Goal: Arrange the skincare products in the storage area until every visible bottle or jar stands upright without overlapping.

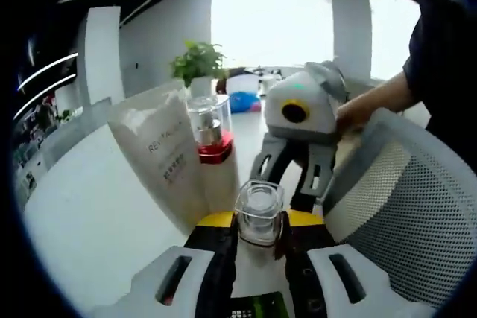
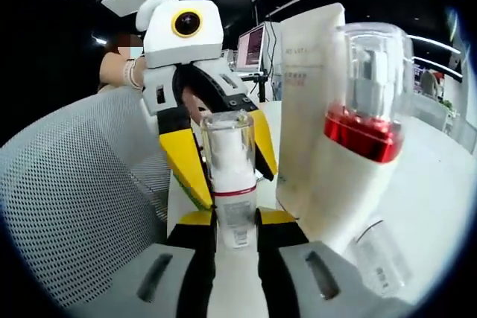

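Observation:
A small white bottle (image 1: 258, 212) (image 2: 232, 184) with a clear cap stands upright on the white table. My left gripper (image 1: 259, 223) has its yellow-tipped jaws against both sides of it. My right gripper (image 2: 236, 221) is shut on its lower body from the opposite side. The two grippers face each other: the right gripper (image 1: 289, 184) appears just behind the bottle, and the left gripper (image 2: 227, 161) hugs the cap. Beside it stand a white pouch (image 1: 160, 158) (image 2: 309, 87) and a taller white bottle with a red band (image 1: 212, 147) (image 2: 361, 139), both upright.
A grey mesh chair back (image 1: 406, 214) (image 2: 82, 206) presses close on one side. A clear labelled item (image 2: 380, 258) lies on the white table (image 1: 82, 214) by the red-banded bottle. A person's hand (image 1: 365, 109) holds the right gripper. A potted plant (image 1: 198, 61) stands far back.

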`<state>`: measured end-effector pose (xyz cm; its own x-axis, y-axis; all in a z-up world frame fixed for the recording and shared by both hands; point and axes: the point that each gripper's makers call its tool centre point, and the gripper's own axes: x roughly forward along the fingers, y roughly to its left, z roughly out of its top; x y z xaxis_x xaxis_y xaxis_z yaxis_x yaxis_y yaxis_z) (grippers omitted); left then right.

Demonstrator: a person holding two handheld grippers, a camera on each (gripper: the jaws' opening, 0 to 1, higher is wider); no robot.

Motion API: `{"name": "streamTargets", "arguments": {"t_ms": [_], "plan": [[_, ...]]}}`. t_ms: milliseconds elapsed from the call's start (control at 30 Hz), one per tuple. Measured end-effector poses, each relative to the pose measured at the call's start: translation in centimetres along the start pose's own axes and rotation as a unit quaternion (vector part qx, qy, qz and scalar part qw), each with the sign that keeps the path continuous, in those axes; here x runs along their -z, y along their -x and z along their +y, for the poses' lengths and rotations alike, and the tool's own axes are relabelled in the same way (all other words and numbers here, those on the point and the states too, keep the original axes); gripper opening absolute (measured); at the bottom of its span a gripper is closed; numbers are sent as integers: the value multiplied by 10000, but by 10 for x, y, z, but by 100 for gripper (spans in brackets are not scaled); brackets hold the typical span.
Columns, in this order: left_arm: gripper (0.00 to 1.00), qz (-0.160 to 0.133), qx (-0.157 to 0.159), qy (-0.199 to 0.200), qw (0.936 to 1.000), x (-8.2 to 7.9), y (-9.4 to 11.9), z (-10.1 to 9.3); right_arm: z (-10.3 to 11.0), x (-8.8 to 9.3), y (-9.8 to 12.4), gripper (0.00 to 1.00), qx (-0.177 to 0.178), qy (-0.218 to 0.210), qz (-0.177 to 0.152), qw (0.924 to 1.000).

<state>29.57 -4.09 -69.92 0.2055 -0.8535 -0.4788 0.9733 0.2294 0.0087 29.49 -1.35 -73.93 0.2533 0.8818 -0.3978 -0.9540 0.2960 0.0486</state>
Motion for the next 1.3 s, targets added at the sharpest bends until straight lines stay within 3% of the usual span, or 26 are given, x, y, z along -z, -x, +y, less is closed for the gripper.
{"name": "streamTargets", "arguments": {"t_ms": [200, 500, 600, 900, 1300], "plan": [[26, 123, -57, -36, 9999, 6, 3, 0, 1, 4, 2, 22, 29, -47, 112, 9999], [23, 849, -259, 144, 9959, 40, 8, 7, 4, 18, 12, 22, 232, -168, 676, 9973], [19, 994, -185, 170, 9947, 48, 6, 4, 7, 18, 14, 21, 242, -119, 849, 9960], [12, 1079, -103, 377, 9934, 49, 0, -1, 3, 14, 14, 12, 394, -231, 1057, 9933], [7, 1125, -218, 400, 9926, 50, -2, 6, -8, 14, 15, 11, 624, -395, 1060, 9916]]}}
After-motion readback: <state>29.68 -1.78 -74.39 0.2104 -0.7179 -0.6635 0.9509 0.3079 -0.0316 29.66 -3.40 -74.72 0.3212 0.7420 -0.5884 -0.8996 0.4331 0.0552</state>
